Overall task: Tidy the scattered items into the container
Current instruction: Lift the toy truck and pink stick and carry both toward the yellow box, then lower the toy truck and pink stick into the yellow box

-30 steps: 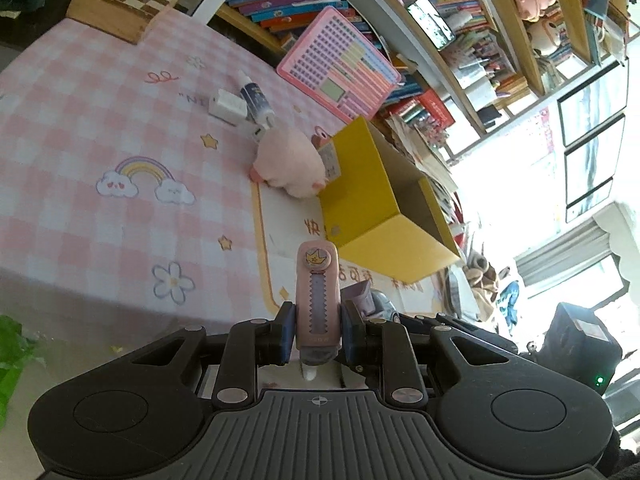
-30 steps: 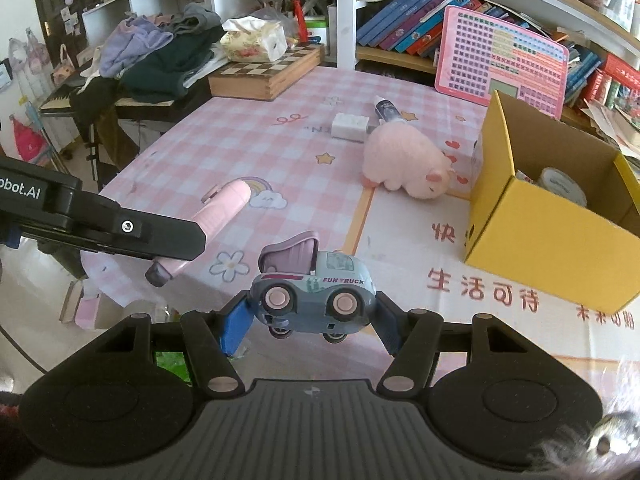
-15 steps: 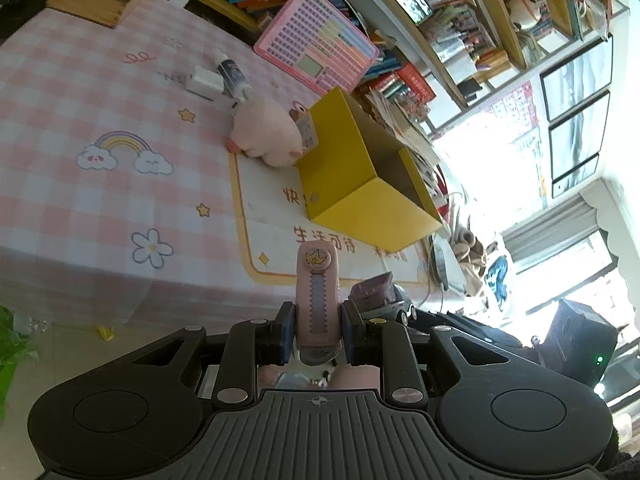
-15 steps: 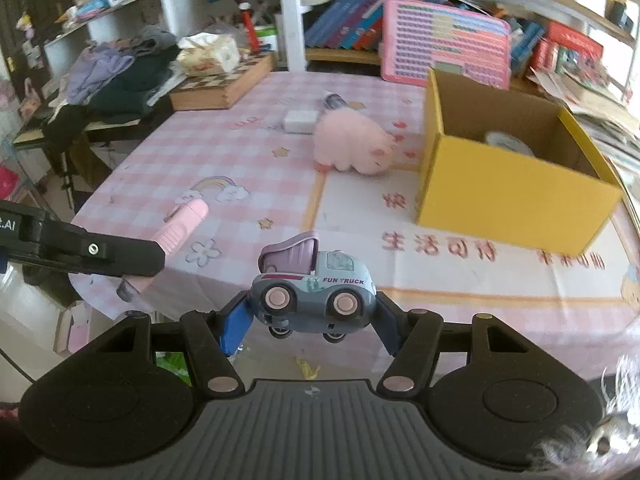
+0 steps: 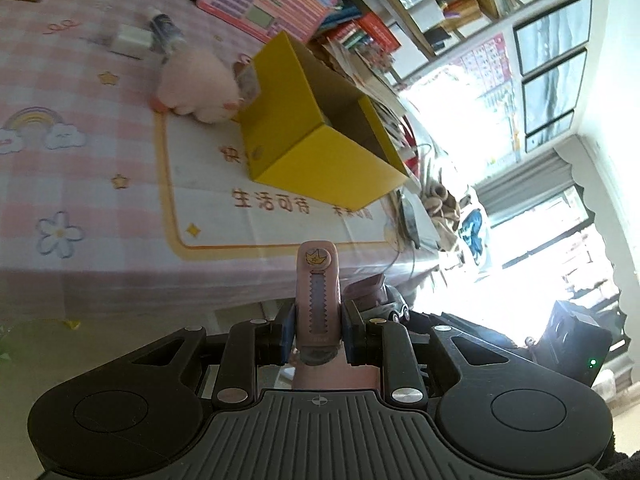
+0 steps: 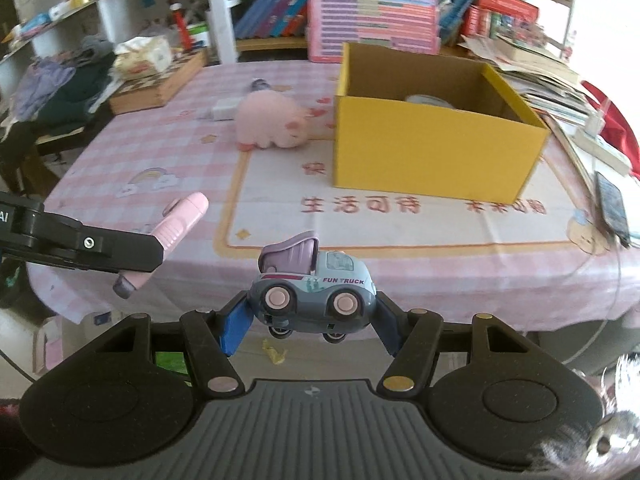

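Right wrist view, left to right. At far left, the left gripper (image 6: 136, 254) is clamped on a pink utility knife (image 6: 176, 228), whose capped end projects over the near edge of the pink checked tablecloth (image 6: 132, 148). At centre foreground, the right gripper (image 6: 312, 320) is closed on a grey toy truck (image 6: 314, 290) lettered FUN TRUCK, the blue pads bearing on its two ends; the truck hangs in front of the table edge, not above it. Behind it, on the cloth, a pink plush pig (image 6: 270, 126) lies just beside the left wall of the yellow cardboard box (image 6: 432, 160); a white adapter (image 6: 224, 111) and a small bottle (image 6: 260, 85) lie beyond the pig. The box stands open-topped, with a pale round object, not identifiable, already inside.

Left wrist view. The knife (image 5: 318, 300) stands upright between the shut jaws; the box (image 5: 320, 148) lies ahead and to the right.

Step in hand, by judgement: carrying two items toward the container. The next move calls for bringing each gripper above the box opening, clear of its rim, before releasing. The pig, adapter and bottle remain to be collected.
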The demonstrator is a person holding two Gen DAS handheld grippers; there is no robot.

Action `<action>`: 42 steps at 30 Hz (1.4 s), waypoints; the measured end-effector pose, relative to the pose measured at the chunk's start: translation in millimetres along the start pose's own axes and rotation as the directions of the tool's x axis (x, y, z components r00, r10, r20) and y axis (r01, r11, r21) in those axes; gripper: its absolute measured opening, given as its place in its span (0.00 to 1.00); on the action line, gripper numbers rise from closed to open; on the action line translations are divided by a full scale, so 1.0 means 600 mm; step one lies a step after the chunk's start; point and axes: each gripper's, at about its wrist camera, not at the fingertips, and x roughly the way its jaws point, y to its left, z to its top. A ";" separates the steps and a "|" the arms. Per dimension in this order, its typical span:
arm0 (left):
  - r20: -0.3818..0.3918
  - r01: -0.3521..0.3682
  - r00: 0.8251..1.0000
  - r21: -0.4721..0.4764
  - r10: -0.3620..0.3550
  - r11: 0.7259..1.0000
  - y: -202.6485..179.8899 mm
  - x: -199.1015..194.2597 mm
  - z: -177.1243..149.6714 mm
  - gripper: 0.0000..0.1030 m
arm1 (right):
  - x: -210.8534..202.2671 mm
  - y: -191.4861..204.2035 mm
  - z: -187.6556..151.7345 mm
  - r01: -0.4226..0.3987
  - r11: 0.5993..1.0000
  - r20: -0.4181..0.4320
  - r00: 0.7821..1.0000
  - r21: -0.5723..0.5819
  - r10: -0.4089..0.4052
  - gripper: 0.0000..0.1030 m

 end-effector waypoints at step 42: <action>-0.103 0.067 0.993 0.139 -0.053 0.988 -0.111 0.222 0.133 0.22 | 0.053 -0.227 0.087 0.070 0.992 0.011 0.997 0.106 -0.072 0.60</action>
